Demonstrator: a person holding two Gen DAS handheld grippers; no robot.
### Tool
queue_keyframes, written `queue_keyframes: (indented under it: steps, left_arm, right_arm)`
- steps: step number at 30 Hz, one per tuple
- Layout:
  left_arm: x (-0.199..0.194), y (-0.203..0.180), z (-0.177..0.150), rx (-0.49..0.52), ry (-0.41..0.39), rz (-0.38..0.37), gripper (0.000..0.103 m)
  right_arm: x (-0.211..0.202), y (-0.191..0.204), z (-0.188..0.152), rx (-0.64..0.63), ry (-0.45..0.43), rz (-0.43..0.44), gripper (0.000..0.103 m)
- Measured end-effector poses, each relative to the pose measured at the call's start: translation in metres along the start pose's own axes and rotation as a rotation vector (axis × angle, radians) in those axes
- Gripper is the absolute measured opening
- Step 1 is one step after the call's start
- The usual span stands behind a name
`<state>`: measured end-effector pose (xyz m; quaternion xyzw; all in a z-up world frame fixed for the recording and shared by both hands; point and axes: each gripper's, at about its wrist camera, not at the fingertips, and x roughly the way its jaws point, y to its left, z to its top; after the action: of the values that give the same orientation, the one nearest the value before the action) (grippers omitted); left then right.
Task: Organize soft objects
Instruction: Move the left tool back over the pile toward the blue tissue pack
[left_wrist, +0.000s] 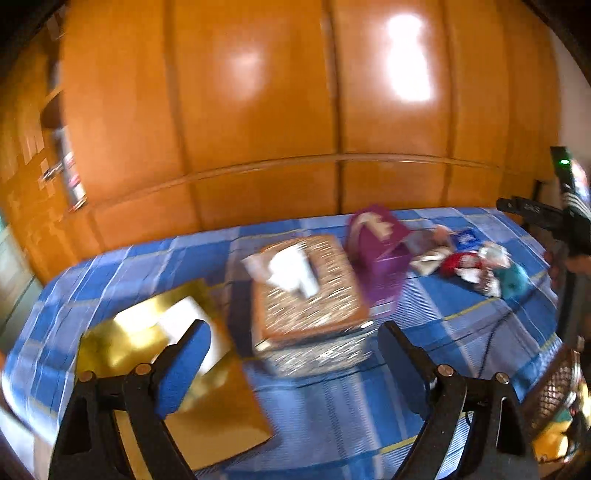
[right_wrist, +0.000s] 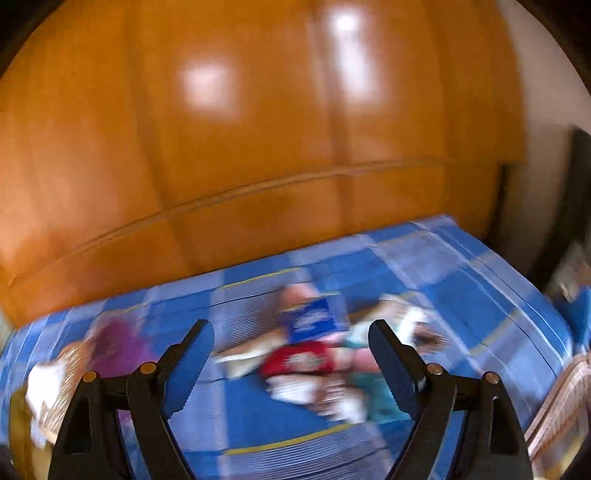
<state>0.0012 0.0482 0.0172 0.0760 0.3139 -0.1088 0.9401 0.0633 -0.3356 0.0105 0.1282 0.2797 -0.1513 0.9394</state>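
Note:
A pile of soft items (left_wrist: 476, 266) in red, white and teal lies on the blue checked bedspread (left_wrist: 436, 306) at the right. In the right wrist view the pile (right_wrist: 314, 362) is blurred and lies just beyond my open, empty right gripper (right_wrist: 291, 339). My left gripper (left_wrist: 295, 336) is open and empty, above a patterned box (left_wrist: 310, 291) with white cloth (left_wrist: 288, 273) on top. The right gripper's body (left_wrist: 546, 218) shows at the far right of the left wrist view.
A purple box (left_wrist: 380, 247) stands behind the patterned box. A gold box (left_wrist: 155, 332) with a white item lies at the left. A wicker basket (left_wrist: 554, 395) sits at the right edge. Orange wooden wardrobe doors (left_wrist: 258, 110) stand behind the bed.

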Motion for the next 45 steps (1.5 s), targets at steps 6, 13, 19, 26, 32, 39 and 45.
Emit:
queue_keyframes:
  steps: [6, 13, 19, 26, 32, 39, 45]
  left_arm:
    - [0.018, -0.056, 0.031, 0.114, 0.002, -0.144, 0.091]
    - [0.06, -0.109, 0.052, 0.198, 0.074, -0.245, 0.078]
    - [0.098, -0.176, 0.08, 0.347, 0.059, -0.281, 0.093]
    - [0.171, -0.254, 0.102, 0.477, 0.098, -0.315, 0.096]
    - [0.223, -0.298, 0.113, 0.562, 0.125, -0.317, 0.099]
    - [0.263, -0.338, 0.112, 0.718, 0.123, -0.299, 0.102]
    - [0.291, -0.358, 0.115, 0.732, 0.142, -0.314, 0.1]
  right_arm:
    - [0.021, -0.068, 0.012, 0.17, 0.017, -0.087, 0.087]
    - [0.044, -0.098, 0.007, 0.265, 0.0, -0.107, 0.087]
    - [0.046, -0.116, 0.001, 0.353, -0.021, -0.065, 0.087]
    - [0.049, -0.125, -0.002, 0.419, 0.007, 0.011, 0.087]
    - [0.057, -0.136, -0.006, 0.491, 0.049, 0.066, 0.087]
    - [0.063, -0.148, -0.011, 0.578, 0.095, 0.119, 0.087]
    - [0.066, -0.147, -0.013, 0.585, 0.116, 0.141, 0.087]
